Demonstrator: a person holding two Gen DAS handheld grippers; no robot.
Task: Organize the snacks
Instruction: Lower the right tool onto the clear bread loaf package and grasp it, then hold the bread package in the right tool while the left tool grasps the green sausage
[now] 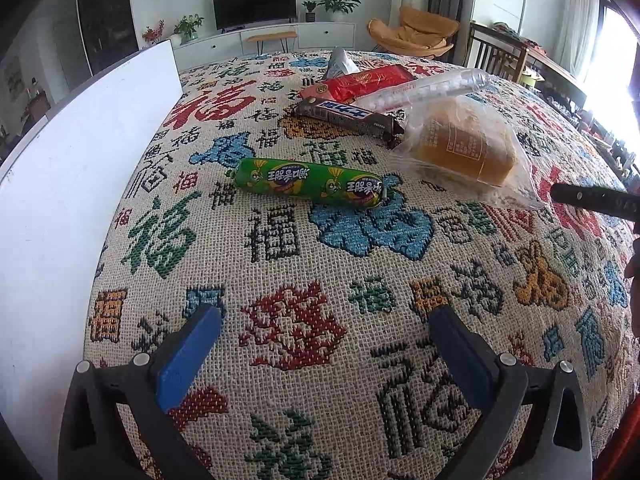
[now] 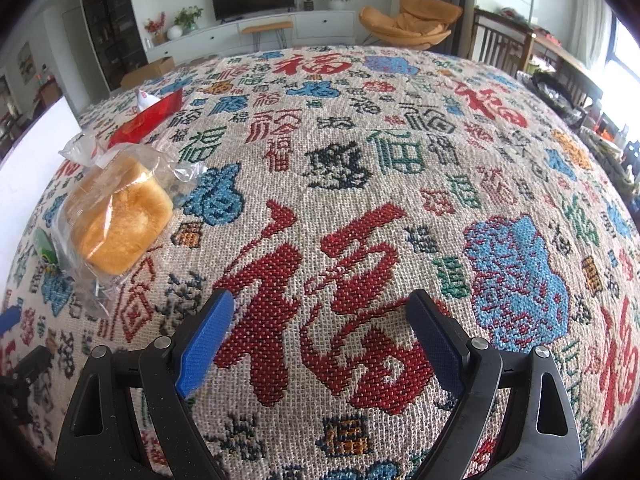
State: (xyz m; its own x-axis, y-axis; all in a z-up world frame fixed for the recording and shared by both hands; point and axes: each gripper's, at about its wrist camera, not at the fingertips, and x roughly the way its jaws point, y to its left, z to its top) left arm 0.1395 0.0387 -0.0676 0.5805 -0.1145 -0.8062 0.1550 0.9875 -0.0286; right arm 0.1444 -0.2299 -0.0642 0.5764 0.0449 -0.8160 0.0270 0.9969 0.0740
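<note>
The green sausage stick (image 1: 310, 182) lies just above the centre of the left wrist view, straight ahead of the left gripper (image 1: 324, 340), whose jaws stand wide and empty at the bottom of the frame. Its long axis runs nearly side to side, slightly down to the right — so it lies across the gap between the jaws, and the left hand looks the nearer one for it. Behind it, toward the upper right, sit a brown chocolate bar (image 1: 348, 117), a red packet (image 1: 360, 82), a clear tube of white sweets (image 1: 424, 89) and a bagged bread loaf (image 1: 464, 148) in crinkly film. The right gripper (image 2: 322, 340) hovers over bare woven cloth (image 2: 360, 160) on the worktop, jaws also wide and empty — the loaf sits at its left edge.
</note>
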